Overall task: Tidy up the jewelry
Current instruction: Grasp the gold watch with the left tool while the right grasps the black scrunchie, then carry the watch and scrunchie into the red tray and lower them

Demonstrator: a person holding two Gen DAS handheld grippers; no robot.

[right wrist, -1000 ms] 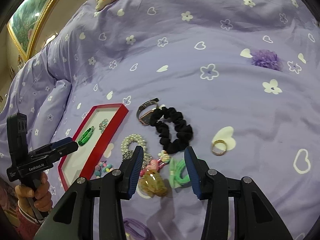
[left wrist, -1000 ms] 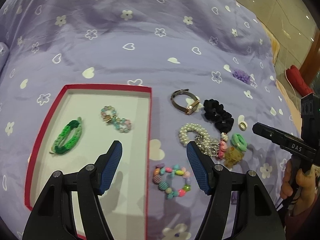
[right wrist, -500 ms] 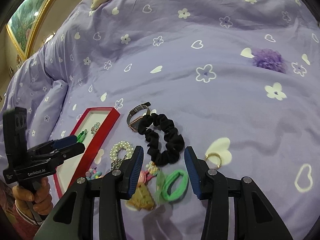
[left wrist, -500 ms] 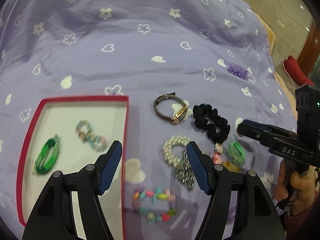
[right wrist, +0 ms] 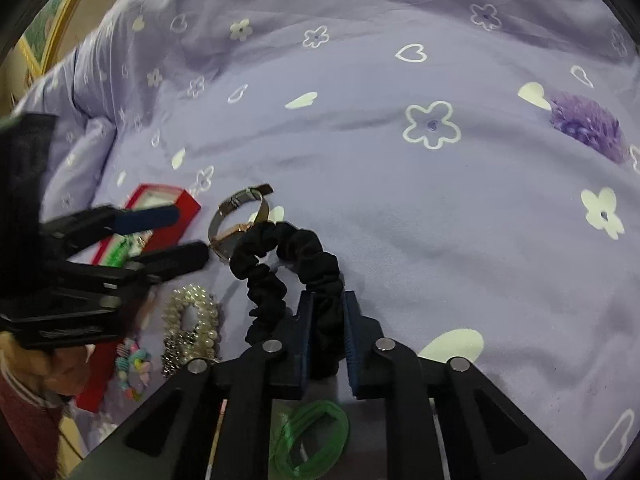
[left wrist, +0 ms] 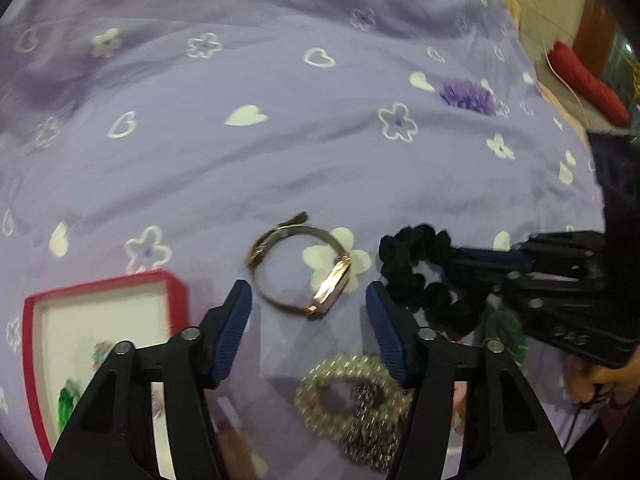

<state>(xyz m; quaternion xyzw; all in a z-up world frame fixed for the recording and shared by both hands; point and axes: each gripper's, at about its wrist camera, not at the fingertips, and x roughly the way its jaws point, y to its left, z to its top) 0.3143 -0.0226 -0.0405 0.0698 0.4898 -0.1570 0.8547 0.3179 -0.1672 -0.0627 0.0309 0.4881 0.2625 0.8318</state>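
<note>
We see soft, dim indoor light on the bedspread, motion blur smearing the left view (worst low down), and fisheye-bent, dark corners.

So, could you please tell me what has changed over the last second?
The right gripper has just closed on the black fabric scrunchie. The left gripper moved from the red-rimmed tray towards the metal-band wristwatch, its jaws narrowing, empty. The jewelry stayed put.

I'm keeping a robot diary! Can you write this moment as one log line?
right gripper: shut on black scrunchie | left gripper: open, jaws just closing, nothing between, near watch | red tray: holds bracelets
</note>
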